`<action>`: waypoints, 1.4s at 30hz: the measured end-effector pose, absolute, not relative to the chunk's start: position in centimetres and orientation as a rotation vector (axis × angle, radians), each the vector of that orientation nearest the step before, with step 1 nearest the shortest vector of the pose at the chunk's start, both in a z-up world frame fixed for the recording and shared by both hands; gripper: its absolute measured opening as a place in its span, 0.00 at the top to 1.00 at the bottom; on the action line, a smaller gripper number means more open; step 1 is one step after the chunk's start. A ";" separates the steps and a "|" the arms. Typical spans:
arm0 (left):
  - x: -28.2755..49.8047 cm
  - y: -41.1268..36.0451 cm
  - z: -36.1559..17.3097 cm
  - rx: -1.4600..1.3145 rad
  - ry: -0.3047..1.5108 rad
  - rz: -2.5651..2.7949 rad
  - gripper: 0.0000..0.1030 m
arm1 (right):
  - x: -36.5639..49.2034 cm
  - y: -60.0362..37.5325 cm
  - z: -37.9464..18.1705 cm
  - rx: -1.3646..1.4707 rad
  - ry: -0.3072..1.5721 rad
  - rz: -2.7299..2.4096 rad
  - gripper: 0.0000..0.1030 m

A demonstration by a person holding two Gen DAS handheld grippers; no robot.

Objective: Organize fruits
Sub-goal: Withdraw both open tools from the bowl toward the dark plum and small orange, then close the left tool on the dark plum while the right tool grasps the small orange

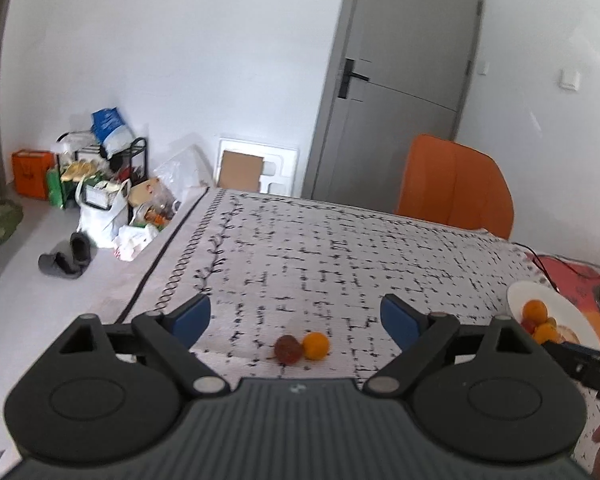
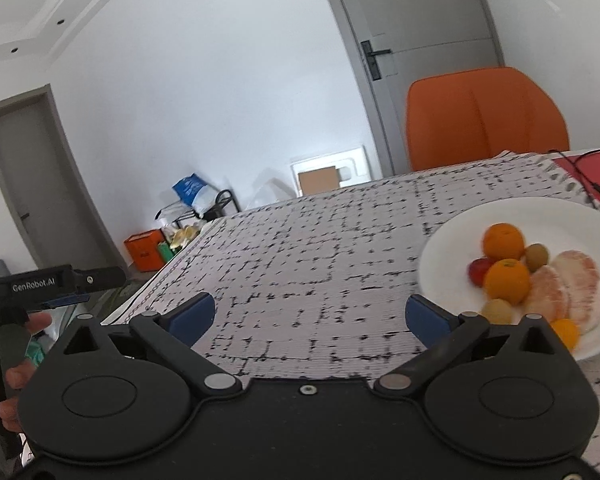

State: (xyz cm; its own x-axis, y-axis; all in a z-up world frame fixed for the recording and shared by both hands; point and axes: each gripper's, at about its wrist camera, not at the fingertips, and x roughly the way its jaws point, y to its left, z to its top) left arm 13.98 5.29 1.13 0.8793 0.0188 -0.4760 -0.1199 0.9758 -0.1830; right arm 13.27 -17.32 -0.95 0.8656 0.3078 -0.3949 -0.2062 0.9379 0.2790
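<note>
With both the left claw [image 1: 295, 316] and right claw [image 2: 310, 316] wide open and empty, the collecting step seems underway: next, the left must descend onto the small orange fruit [image 1: 315, 345] touching the dark red fruit [image 1: 287, 349] on the counter [image 1: 340, 248], bound for the white plate [image 2: 452, 248].

1. Spread over the table: a tablecloth [image 1: 340, 248], with a chair [image 1: 456, 184] behind the far edge and a door [image 1: 400, 80] beyond that.
2. Lying on the cloth near the front, two loose fruits touching: a round citrus [image 1: 316, 345] on the right, a darker fruit [image 1: 287, 349] on the left.
3. Well to the right of both, a plate [image 2: 452, 248] on the cloth, with oranges [image 2: 504, 258], small fruits and peeled segments [image 2: 568, 284] piled together in it.
4. Past the table's left edge, on the floor against the wall: bags and boxes [image 1: 100, 184], slippers [image 1: 66, 258] in front of them.
</note>
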 end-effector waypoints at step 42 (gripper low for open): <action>18.6 6.5 -5.0 -0.199 0.622 -0.011 0.55 | 19.4 -12.1 -3.8 0.165 0.603 0.394 0.01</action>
